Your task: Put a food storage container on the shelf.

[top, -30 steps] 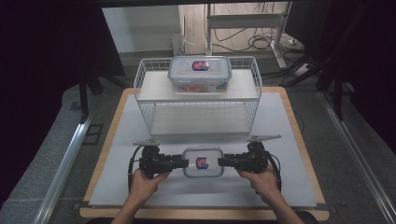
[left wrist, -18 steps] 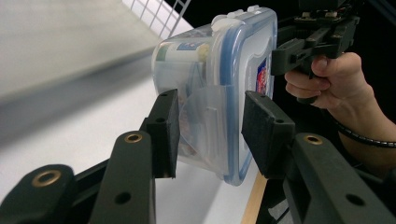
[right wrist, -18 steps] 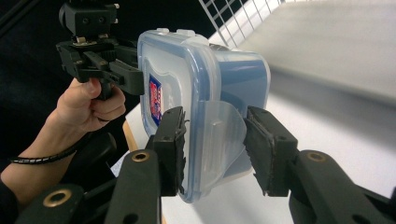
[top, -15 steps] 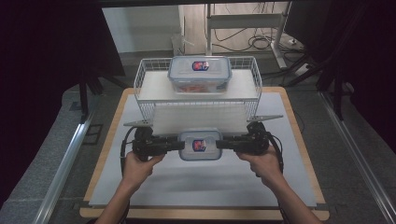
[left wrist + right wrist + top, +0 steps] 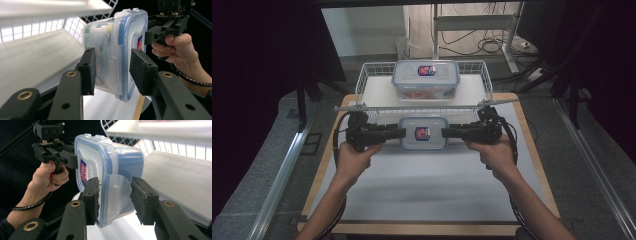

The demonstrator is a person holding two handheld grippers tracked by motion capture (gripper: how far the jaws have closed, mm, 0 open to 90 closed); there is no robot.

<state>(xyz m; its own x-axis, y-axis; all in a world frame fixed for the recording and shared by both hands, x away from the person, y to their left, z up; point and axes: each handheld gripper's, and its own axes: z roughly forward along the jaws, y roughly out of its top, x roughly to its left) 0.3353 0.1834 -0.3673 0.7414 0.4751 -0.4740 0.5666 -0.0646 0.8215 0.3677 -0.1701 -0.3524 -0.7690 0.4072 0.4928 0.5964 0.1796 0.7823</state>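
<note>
held off the white table [image 5: 422,185] just before the wire basket [image 5: 362,82]: small lidded container [image 5: 423,132], clamped at each short end by left gripper [image 5: 399,133] and right gripper [image 5: 447,132], jaws part-closed across lid and base. rigid, smooth plastic, likely light; probably safest gripped square over the side latches.

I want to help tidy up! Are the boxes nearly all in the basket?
About halfway. Done: one lidded box sits in the wire basket. In hand: the left gripper and right gripper clamp the ends of the smaller box, held up just in front of the basket. Left: carry it over the rim, set it inside and let go.
</note>
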